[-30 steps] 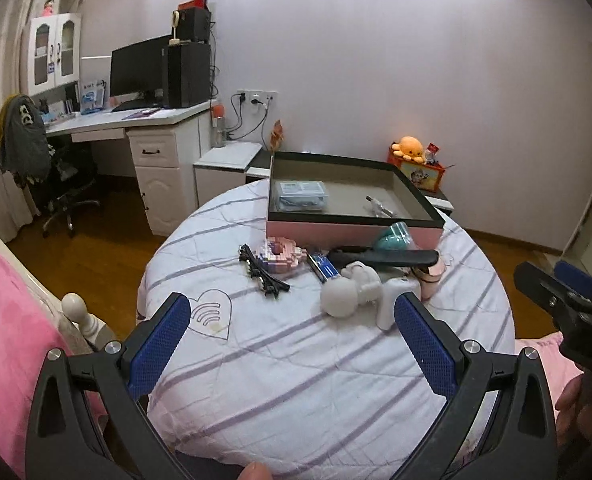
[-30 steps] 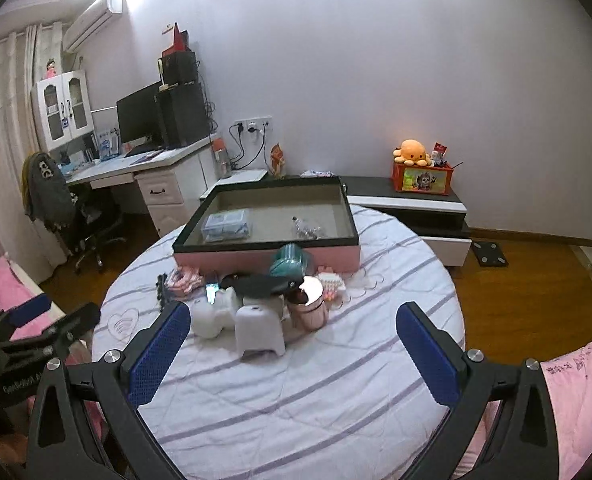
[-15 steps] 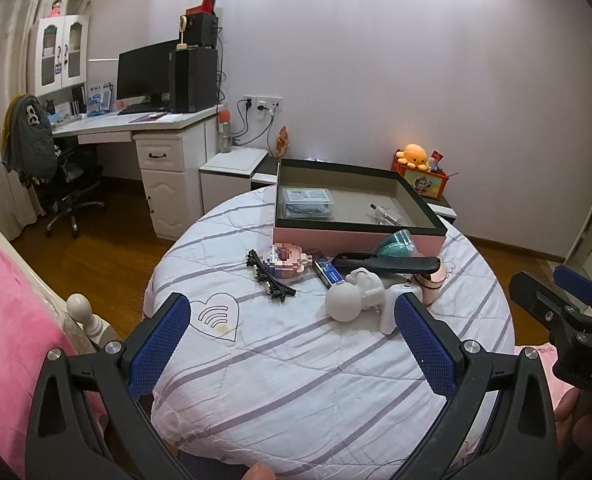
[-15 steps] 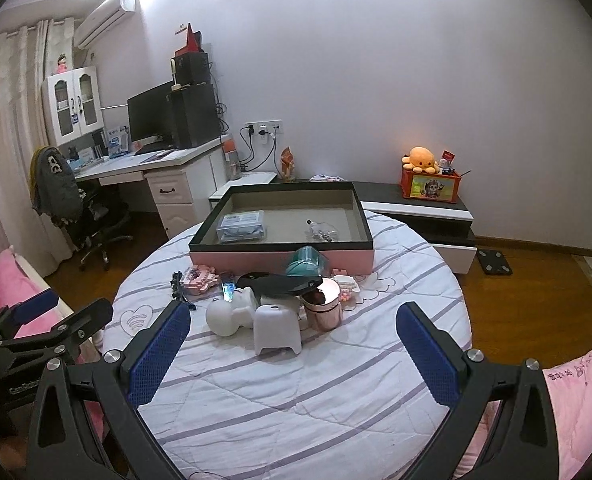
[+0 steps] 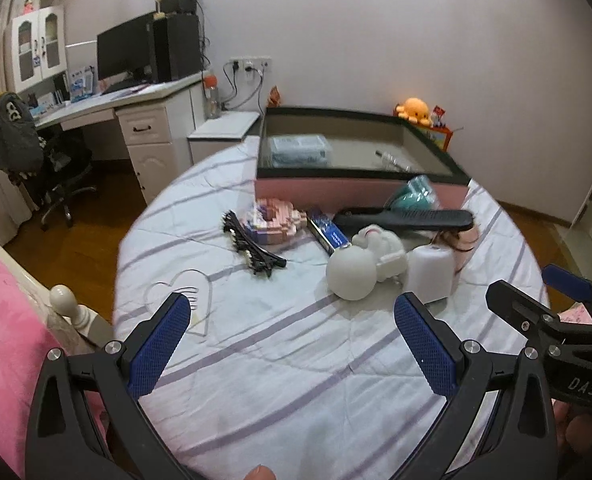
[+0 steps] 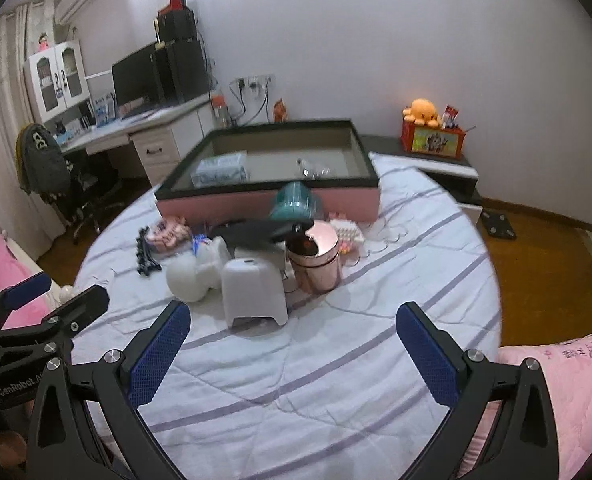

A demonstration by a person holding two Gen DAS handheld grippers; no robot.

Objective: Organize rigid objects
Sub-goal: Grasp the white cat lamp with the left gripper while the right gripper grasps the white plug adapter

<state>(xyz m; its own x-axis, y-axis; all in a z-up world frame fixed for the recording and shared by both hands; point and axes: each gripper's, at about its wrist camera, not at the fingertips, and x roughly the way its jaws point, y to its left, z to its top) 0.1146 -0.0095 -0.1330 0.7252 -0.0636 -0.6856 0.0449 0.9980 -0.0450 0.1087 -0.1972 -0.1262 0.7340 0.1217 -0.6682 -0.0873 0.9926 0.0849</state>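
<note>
Both the left hand-held gripper (image 5: 292,344) and the right hand-held gripper (image 6: 294,344) are spread wide and empty over the near edge of the tabletop (image 6: 336,380), the white stool (image 6: 253,294), copper bin (image 6: 316,258) and black brush (image 5: 404,218) lie in the middle, and the pink box (image 5: 356,190) stands at the far edge.

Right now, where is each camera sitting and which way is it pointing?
Left wrist: rides the left gripper, low at the near-left edge of the bed, facing the pink box; its own open blue fingers show, plus the right gripper at right.
Right wrist: rides the right gripper, further right, facing the same box; its open fingers show, the left gripper at left.
Shared: white stool, black comb, box, desk.
</note>
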